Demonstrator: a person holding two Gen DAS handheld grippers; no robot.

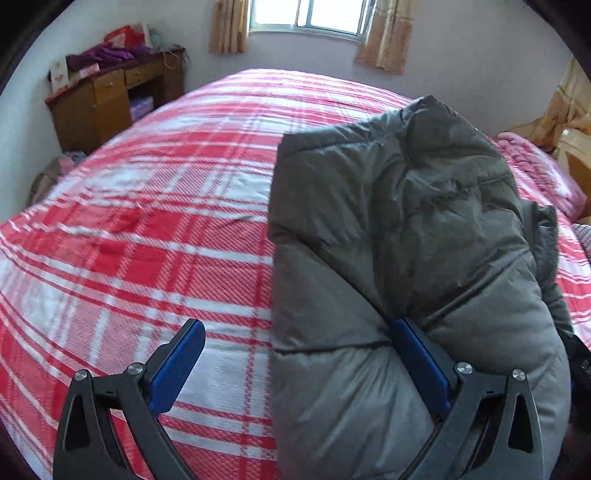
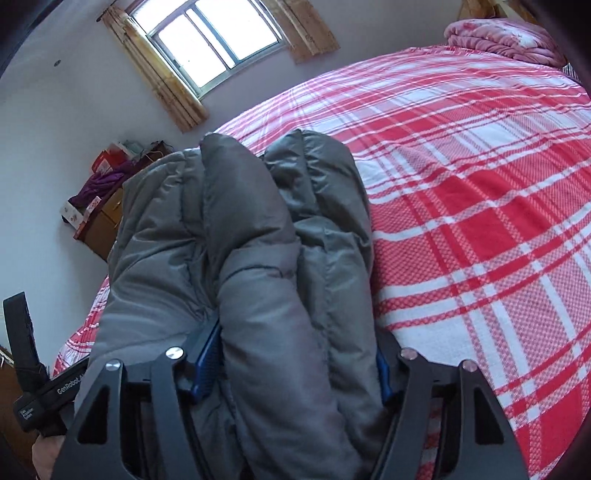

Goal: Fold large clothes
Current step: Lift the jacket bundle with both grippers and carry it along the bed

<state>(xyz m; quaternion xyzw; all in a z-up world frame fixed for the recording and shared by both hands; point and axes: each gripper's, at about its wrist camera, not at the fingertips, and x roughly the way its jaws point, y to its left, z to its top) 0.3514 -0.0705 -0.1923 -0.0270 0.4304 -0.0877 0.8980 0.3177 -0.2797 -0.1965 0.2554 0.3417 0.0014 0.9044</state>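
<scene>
A grey padded jacket [image 1: 406, 229] lies folded lengthwise on the red and white plaid bed [image 1: 147, 236]. My left gripper [image 1: 297, 328] stands wide open over the jacket's near left edge. Its left pad [image 1: 177, 365] hangs free above the sheet, and its right pad [image 1: 421, 365] sits sunk in a crease of the jacket. In the right wrist view the jacket [image 2: 258, 240] bulges up between the fingers of my right gripper [image 2: 295, 343]. A thick fold fills the gap, and both blue pads press into it, the right one nearly hidden.
A wooden desk [image 1: 110, 99] piled with clothes and boxes stands by the far wall under a curtained window [image 1: 310, 14]. A pink quilt [image 2: 502, 33] lies at the head of the bed. The left gripper's black body [image 2: 48, 391] and a hand show at the right view's lower left.
</scene>
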